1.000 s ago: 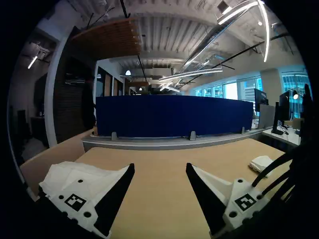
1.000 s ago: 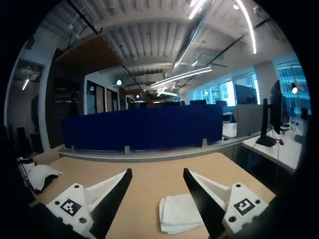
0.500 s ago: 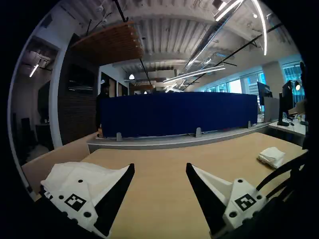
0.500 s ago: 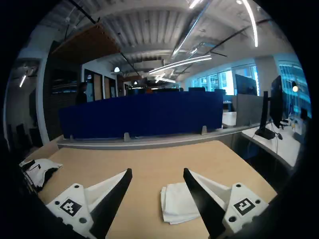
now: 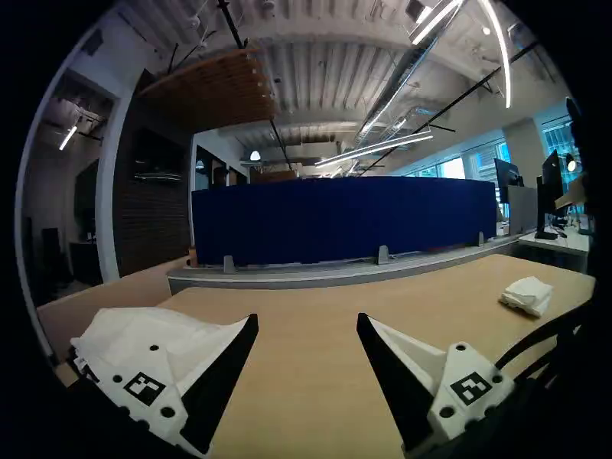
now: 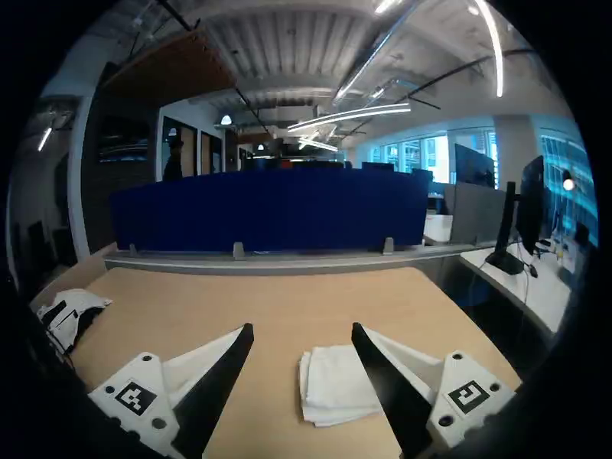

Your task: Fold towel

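My left gripper (image 5: 306,330) stands open over the bare wooden table (image 5: 306,382), nothing between its fingers. A crumpled white towel (image 5: 145,327) lies on the table behind its left finger; I cannot tell whether they touch. A folded white towel (image 5: 528,294) lies far right near the table's edge. In the right gripper view, my right gripper (image 6: 302,340) is open low over the table, and the folded towel (image 6: 333,375) lies flat just beyond and under its right finger (image 6: 382,375). The crumpled white towel (image 6: 69,312), with dark parts on it, shows at the far left.
A blue divider panel (image 5: 336,218) on a grey rail runs along the table's far edge. Another desk with monitors (image 6: 528,222) stands to the right across a gap. The table's right edge (image 6: 474,329) lies close to the folded towel.
Both cameras have shifted a little: the folded towel sits farther right in the left gripper view and slightly farther ahead in the right one. Both grippers stay open.
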`<move>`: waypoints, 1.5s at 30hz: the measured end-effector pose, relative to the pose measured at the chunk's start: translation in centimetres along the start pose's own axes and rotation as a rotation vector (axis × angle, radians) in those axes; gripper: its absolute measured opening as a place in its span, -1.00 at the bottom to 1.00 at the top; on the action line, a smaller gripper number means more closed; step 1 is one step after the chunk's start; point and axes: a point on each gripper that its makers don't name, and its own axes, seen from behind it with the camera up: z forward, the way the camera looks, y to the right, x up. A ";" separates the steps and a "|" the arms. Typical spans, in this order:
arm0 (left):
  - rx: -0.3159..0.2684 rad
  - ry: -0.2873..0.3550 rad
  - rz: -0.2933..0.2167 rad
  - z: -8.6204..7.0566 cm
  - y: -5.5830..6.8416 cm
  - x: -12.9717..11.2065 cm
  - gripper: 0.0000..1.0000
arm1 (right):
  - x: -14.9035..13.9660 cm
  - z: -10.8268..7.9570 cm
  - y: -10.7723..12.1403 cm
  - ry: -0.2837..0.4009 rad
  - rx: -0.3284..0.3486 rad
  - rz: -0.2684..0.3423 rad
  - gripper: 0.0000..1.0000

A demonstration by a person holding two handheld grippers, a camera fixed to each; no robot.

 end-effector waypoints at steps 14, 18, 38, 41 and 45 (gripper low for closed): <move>-0.015 0.001 -0.018 1.0 0.4 -3.9 0.91 | 0.0 0.5 1.3 -0.006 -0.031 -0.037 1.00; -0.012 0.003 -0.036 0.9 0.1 -4.1 0.91 | -0.1 0.8 1.2 -0.008 -0.031 -0.035 1.00; 0.017 0.025 -0.052 0.2 -0.5 -4.1 0.91 | 0.6 1.4 0.5 0.019 -0.015 -0.004 1.00; 0.018 0.025 -0.051 0.3 -0.3 -4.3 0.92 | 1.0 1.2 0.6 0.033 -0.011 0.006 1.00; 0.018 0.026 -0.050 0.4 -0.3 -4.3 0.93 | 2.0 1.0 1.1 0.068 -0.005 0.010 1.00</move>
